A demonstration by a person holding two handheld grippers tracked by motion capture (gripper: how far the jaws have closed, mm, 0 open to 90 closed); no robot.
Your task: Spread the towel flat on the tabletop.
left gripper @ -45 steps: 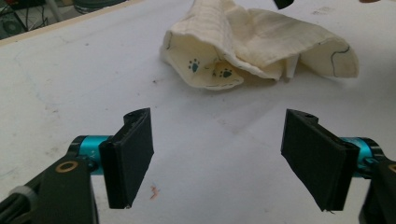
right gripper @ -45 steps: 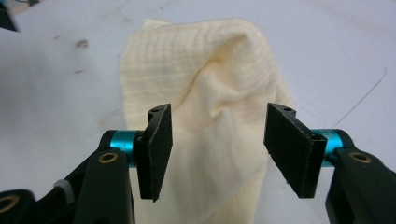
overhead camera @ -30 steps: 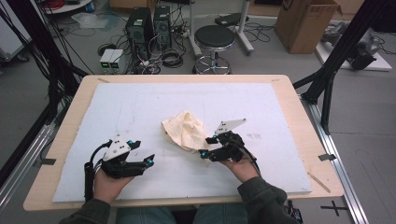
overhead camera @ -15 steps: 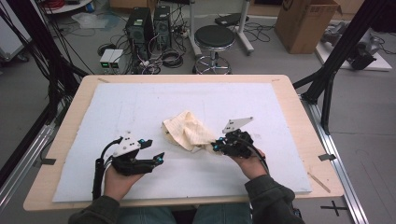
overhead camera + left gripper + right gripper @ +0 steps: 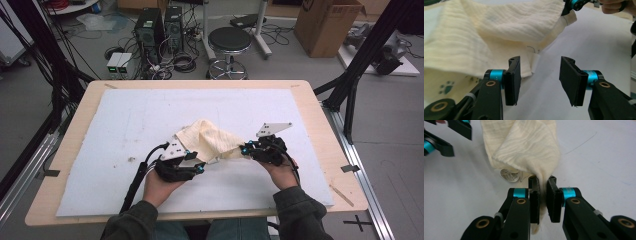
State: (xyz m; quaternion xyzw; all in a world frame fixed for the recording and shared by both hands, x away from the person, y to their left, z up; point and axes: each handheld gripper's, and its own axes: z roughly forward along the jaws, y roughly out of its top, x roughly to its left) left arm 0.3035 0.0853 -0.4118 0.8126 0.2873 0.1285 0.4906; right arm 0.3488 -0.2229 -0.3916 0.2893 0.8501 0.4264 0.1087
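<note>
A cream crinkled cloth [image 5: 210,139] lies bunched on the white mat [image 5: 125,115] in the middle of the table. My right gripper [image 5: 243,150] is shut on the cloth's right edge; in the right gripper view the fabric [image 5: 524,145] is pinched between the pads [image 5: 542,195]. My left gripper [image 5: 196,161] sits at the cloth's near left corner. Its jaws [image 5: 540,77] have just been closing but stand apart, and only a small white label [image 5: 535,62] of the cloth [image 5: 499,25] lies beyond the gap. Paw prints show on the cloth's lower fold [image 5: 445,88].
The mat covers most of the wooden table [image 5: 320,125]. Behind the table stand a black stool [image 5: 229,42], computer towers [image 5: 160,25] with cables, and a cardboard box [image 5: 327,25]. Black frame posts [image 5: 350,95] rise at both sides.
My left gripper slid right up to the cloth and its jaws narrowed. My right gripper shut on the cloth's edge and drew it right, stretching the cloth out.
</note>
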